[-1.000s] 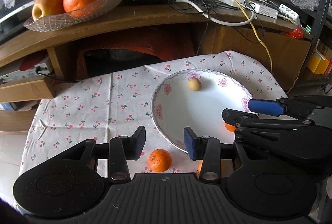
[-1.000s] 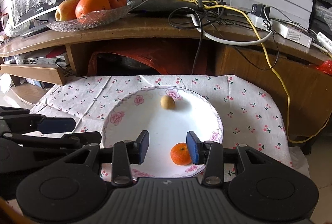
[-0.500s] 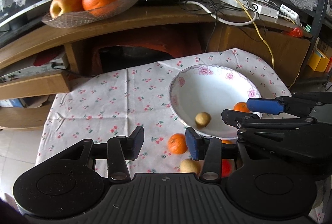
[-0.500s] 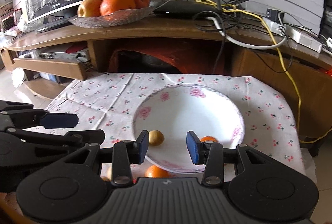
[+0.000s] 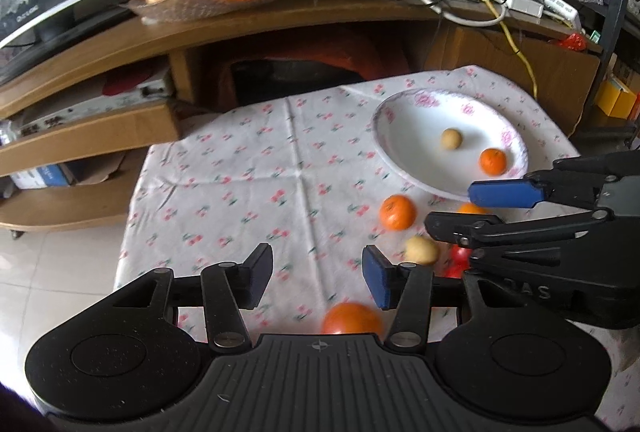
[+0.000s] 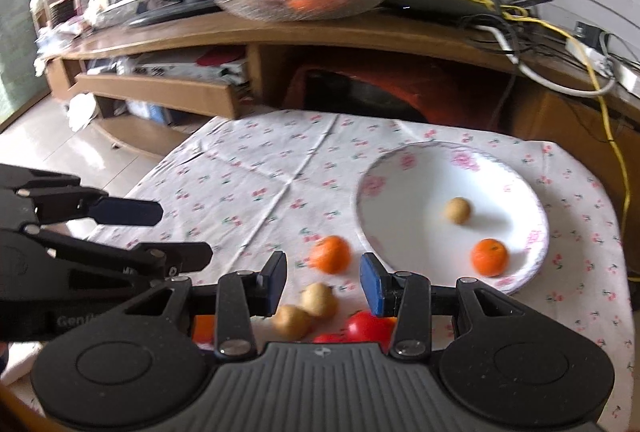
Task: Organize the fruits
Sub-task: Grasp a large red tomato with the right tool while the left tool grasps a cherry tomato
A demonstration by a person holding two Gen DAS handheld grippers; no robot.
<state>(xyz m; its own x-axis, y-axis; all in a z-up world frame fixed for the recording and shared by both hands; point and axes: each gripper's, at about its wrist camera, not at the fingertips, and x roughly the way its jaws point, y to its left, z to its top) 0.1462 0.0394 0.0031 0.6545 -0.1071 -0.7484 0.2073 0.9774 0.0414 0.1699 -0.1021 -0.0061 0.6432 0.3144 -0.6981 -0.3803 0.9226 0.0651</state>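
Since 0.5 s ago both grippers have pulled back and up from the plate; more cloth and loose fruit now in view, frames motion-blurred.

L to R: left gripper jaws apart, nothing between them, over bare tablecloth. An orange-red fruit sits just under its right finger (blurred, could be a tomato or a tangerine). Further right on the cloth: tangerine, two small tan fruits touching each other, red tomato. Right gripper also spread, empty, hovering above that cluster. Plate at right holds one tan fruit and one tangerine, well apart.

Step, I judge: between picks; two pcs plated, rest pending. Next: lower the right gripper around the tangerine or a tan fruit, close gently (round, will roll), carry to plate.

Writing: partial embossed "Gen…" on the left gripper body; rest unreadable.
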